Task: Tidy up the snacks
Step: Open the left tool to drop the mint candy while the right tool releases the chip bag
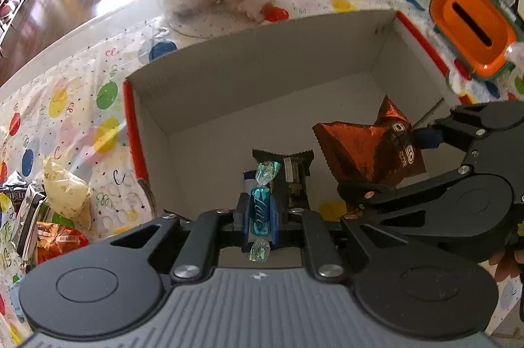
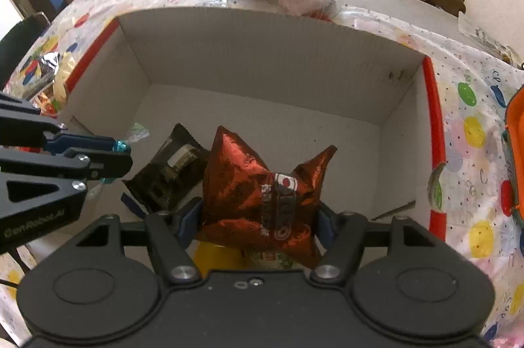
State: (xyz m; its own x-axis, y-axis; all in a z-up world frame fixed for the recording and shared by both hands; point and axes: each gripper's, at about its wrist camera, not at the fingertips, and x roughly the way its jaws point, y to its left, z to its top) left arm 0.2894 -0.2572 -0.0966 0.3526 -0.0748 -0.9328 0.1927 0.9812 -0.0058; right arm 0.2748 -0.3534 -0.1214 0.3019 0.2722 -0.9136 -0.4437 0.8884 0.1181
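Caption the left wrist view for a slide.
Left gripper holds a blue wrapped candy over the open cardboard box, beside the right gripper carrying a red foil snack bag.

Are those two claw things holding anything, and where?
Left gripper pinches a blue wrapped candy around its middle; right gripper clamps a red foil snack bag by its lower sides.

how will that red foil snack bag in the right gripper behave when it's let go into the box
The red foil bag looks puffed and crinkled, so it is probably light and soft, yielding where the right gripper squeezes it. The glossy foil may be slippery. Dropped into the box, it would likely flop sideways, perhaps onto the dark packet.
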